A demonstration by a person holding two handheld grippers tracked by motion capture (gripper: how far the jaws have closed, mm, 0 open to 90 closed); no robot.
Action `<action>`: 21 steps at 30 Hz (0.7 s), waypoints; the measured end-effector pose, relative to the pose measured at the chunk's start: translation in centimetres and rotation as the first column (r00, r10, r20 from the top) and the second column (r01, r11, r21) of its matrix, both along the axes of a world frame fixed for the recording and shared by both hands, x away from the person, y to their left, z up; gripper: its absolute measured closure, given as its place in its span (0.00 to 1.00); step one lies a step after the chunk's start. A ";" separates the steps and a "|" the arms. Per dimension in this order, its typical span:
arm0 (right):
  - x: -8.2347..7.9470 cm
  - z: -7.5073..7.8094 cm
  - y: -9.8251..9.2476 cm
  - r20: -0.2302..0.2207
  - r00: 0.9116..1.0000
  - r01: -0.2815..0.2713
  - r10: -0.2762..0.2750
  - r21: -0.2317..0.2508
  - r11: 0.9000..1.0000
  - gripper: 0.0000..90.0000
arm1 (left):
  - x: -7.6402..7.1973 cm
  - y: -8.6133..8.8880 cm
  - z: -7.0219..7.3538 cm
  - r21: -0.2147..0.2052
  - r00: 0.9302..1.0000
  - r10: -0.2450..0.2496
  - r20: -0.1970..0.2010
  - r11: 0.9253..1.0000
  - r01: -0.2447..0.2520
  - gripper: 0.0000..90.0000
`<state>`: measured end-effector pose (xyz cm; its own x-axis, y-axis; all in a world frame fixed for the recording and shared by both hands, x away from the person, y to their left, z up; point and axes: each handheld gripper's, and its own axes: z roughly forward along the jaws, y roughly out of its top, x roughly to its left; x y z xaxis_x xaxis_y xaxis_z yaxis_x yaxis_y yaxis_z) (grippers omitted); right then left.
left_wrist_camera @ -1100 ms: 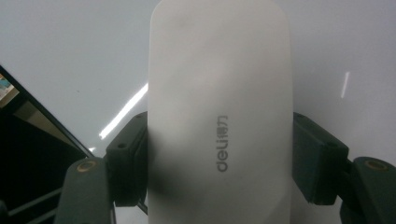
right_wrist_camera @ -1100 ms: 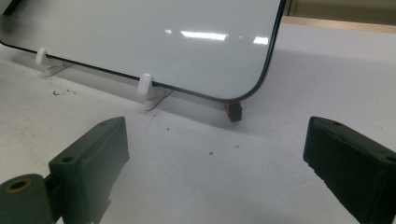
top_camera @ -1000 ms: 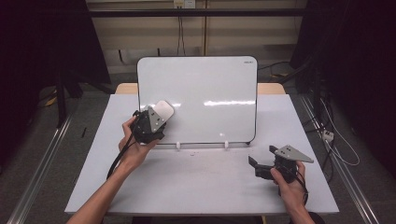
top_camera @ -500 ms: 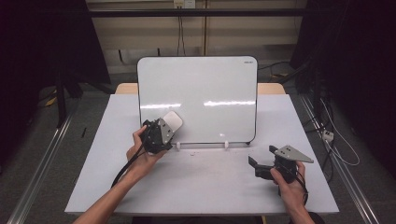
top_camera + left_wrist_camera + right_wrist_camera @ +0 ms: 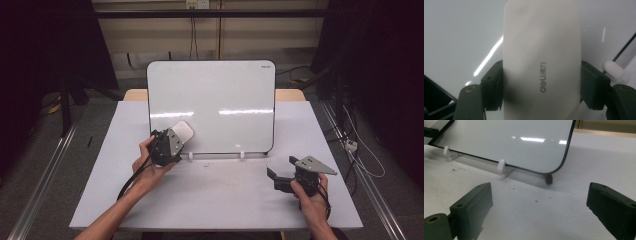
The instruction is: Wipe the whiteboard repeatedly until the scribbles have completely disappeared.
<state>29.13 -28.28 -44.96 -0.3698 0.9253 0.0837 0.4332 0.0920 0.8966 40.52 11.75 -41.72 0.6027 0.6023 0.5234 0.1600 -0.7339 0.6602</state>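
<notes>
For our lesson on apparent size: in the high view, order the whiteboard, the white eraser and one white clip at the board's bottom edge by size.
1. whiteboard
2. white eraser, held in the left tongs
3. white clip

The eraser [image 5: 541,62] is seen as off-white, with small grey lettering printed along its back. The whiteboard [image 5: 215,100] is glossy white, edged by a thin black rim, and streaked with bright reflections (two short bars across its middle). Its pegs [image 5: 501,165] are shown as white. The counter [image 5: 225,200] is a pale grey-white, speckled with a few dark flecks near the board's lower edge. The left gripper [image 5: 167,145] and the right gripper [image 5: 280,181] are coloured black, with dark grey-green jaws; a grey plate [image 5: 314,164] is carried by the right one. A black cable [image 5: 131,179] is trailed from the left.
</notes>
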 end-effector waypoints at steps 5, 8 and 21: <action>0.0 0.0 0.0 0.002 1.000 0.001 -0.001 -0.001 1.000 0.07 | 0.8 0.8 0.8 -0.035 1.000 0.027 -0.009 0.999 -0.027 0.35; 0.1 0.0 0.1 0.003 1.000 0.002 -0.002 -0.002 1.000 0.07 | 1.1 0.8 1.1 -0.039 0.999 0.030 -0.014 0.999 -0.031 0.35; 0.1 0.0 0.1 0.001 1.000 0.003 -0.003 -0.005 1.000 0.07 | 3.2 0.9 3.6 -0.082 0.998 0.063 -0.019 0.995 -0.064 0.35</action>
<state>29.26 -28.19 -44.99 -0.3669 0.9269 0.0786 0.4325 0.0952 0.8966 43.69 12.63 -38.15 0.5699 0.6804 0.4607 0.2156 -0.6649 0.7152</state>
